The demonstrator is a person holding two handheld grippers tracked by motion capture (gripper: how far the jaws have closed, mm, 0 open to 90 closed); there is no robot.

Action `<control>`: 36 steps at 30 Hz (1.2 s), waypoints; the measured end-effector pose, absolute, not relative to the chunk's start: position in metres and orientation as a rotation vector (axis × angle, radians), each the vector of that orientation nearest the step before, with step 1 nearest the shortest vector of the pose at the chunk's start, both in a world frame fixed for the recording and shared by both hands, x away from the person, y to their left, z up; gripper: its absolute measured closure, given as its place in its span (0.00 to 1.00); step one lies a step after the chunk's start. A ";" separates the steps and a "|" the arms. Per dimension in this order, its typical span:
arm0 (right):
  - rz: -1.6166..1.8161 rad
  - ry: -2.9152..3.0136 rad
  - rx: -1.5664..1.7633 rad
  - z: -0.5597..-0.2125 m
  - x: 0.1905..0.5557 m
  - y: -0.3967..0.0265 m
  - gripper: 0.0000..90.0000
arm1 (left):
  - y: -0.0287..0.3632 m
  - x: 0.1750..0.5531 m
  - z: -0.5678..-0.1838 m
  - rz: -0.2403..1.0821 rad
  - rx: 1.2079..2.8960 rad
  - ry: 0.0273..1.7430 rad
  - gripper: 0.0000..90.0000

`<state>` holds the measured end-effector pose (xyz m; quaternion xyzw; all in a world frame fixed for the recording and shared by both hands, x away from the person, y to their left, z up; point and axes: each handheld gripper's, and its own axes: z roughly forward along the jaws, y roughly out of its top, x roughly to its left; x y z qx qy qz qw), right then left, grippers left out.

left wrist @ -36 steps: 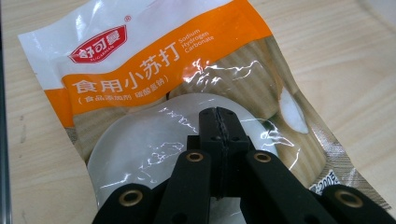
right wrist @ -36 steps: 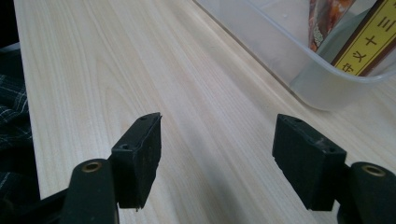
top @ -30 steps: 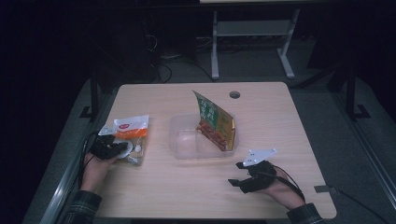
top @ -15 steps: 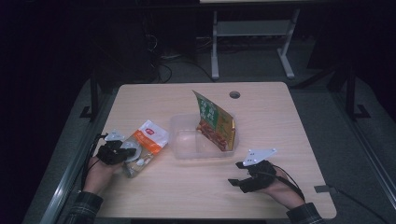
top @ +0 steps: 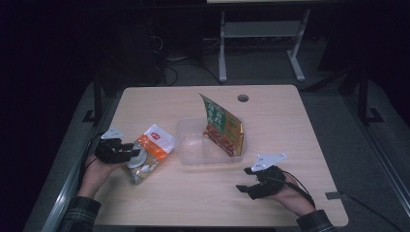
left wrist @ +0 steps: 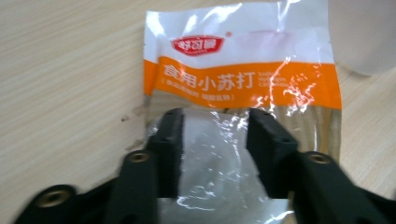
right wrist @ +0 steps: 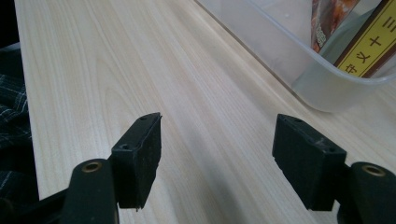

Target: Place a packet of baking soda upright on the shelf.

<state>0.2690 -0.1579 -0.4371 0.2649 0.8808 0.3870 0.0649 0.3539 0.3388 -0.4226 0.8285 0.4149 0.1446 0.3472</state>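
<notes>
An orange and white packet (top: 153, 145) with a clear lower half lies tilted at the table's left, just left of a clear plastic container (top: 193, 145). My left gripper (top: 133, 153) is shut on the packet's clear end; in the left gripper view the jaws of this gripper (left wrist: 215, 135) pinch the clear film below the orange band (left wrist: 243, 70). A green, red and yellow packet (top: 222, 125) leans upright in the container's right side. My right gripper (top: 244, 179) rests open on the table at the front right, with bare wood between its jaws (right wrist: 217, 144).
The container's wall (right wrist: 280, 56) and the leaning packet (right wrist: 369, 42) lie ahead and to the right of the right gripper. A round cable hole (top: 242, 98) sits near the table's far edge. A metal stand (top: 261, 34) is on the floor beyond.
My left gripper has carried the orange packet to the right, toward the container, and turned it to a slant. The right gripper has stayed still.
</notes>
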 end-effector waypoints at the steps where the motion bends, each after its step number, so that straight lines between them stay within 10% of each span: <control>1: 1.168 2.659 0.798 -0.437 0.269 -0.158 0.36 | 0.344 0.359 -0.422 0.363 2.140 1.080 0.51; 20: 1.158 2.670 0.801 -0.439 0.269 -0.158 0.36 | 0.349 0.391 -0.448 0.198 2.204 1.116 0.35; 36: 1.173 2.670 0.802 -0.438 0.269 -0.158 0.36 | 0.351 0.393 -0.454 0.027 2.162 1.143 0.68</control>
